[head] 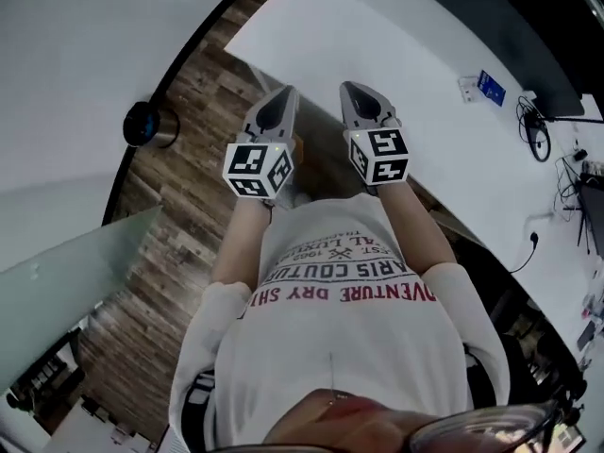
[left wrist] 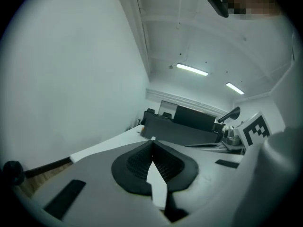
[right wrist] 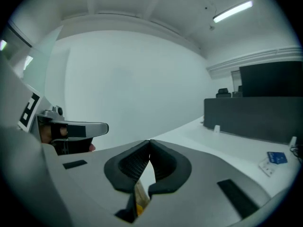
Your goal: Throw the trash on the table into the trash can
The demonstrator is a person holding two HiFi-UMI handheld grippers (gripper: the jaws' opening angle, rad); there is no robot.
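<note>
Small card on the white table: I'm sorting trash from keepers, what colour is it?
The card is blue, clearest in the head view.

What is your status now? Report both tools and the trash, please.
Left tool shut, right tool shut, nothing seen between tips. Small blue-and-white item on table, maybe trash. Trash can on floor, left. Nothing blocks.

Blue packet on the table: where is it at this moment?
In the head view the blue packet lies at upper right on the white table, beside a small white scrap, off to the right of the right gripper.
</note>
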